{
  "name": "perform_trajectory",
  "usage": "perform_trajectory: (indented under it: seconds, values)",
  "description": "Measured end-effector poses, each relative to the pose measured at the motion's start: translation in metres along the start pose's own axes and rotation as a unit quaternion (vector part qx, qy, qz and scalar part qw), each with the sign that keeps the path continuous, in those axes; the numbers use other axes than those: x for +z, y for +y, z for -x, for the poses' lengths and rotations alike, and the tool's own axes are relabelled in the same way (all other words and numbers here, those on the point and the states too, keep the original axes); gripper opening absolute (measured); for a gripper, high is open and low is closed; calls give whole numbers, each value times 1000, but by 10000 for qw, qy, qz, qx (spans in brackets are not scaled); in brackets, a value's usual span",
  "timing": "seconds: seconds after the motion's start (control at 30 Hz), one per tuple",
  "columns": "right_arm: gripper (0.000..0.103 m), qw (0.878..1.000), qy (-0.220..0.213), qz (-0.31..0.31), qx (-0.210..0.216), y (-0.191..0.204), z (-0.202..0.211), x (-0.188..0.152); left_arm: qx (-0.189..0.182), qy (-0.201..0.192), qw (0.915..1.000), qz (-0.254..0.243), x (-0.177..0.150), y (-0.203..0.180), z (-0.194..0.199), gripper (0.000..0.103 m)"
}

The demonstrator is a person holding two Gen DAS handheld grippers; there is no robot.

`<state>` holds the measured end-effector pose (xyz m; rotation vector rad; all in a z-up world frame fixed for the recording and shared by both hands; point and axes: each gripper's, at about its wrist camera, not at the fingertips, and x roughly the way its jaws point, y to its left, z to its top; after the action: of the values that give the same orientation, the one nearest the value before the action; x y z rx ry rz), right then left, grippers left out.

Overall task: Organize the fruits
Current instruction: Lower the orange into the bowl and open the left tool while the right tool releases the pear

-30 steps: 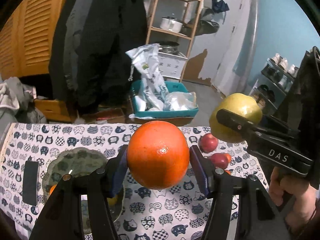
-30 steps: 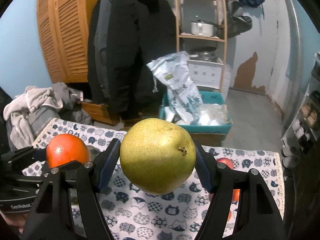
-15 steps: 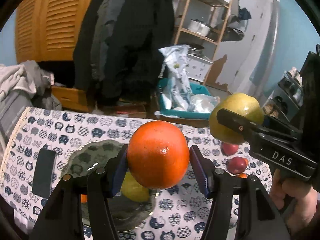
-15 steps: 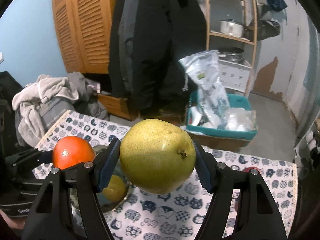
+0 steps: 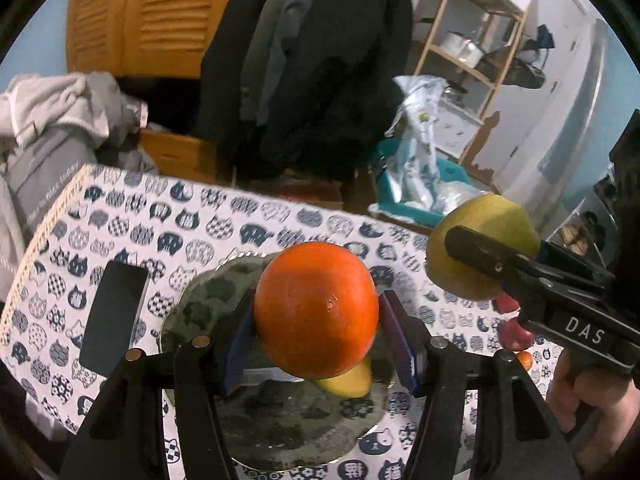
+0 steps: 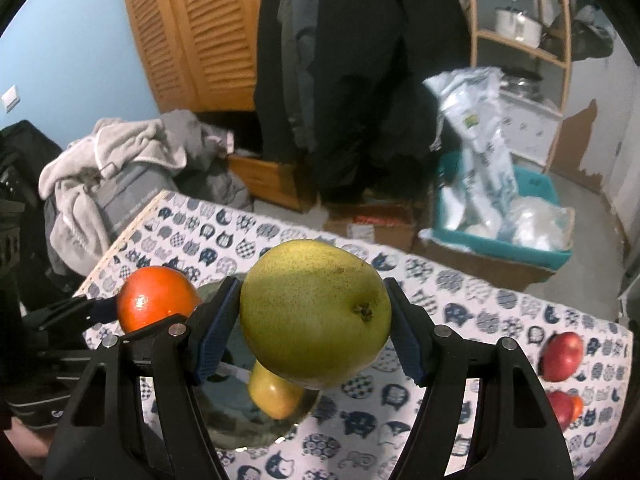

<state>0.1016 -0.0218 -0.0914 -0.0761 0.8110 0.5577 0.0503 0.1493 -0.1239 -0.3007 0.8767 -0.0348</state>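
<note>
Left gripper (image 5: 316,312): its two blue pads pinch the round orange fruit (image 5: 316,310) from both sides. It holds the fruit up in the air over the plate.
Right gripper (image 6: 314,316): its two blue pads pinch the big yellow-green pear (image 6: 314,312) from both sides. The pear is up in the air, above the near edge of the plate.
Plate: the dark green, shiny round plate (image 5: 288,428) sits on the table. A small yellow fruit (image 6: 276,396) lies in it.
Table: it has a white cloth with blue cat faces (image 5: 180,220) on it.
Red fruits: two round red fruits (image 6: 562,356) lie on the cloth, well apart from the plate, on the right side. A small orange thing peeks out beside the lower one; I cannot tell what it is.
Black flat thing: a black flat rectangle (image 5: 114,318) lies on the cloth just left of the plate.
Hand: a bare hand (image 5: 588,396) holds the handle of the right gripper.
Behind the table: dark coats (image 6: 360,80) hang by orange wooden slat doors (image 6: 192,28). A teal bin with plastic bags (image 6: 500,216) stands on the floor.
</note>
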Motion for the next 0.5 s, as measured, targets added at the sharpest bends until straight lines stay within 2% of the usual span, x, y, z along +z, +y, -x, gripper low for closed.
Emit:
perform_trajectory:
  seconds: [0.5]
  values:
    - [71, 9963, 832, -144, 189, 7, -94, -19, 411, 568, 9968, 396, -10, 47, -64, 62]
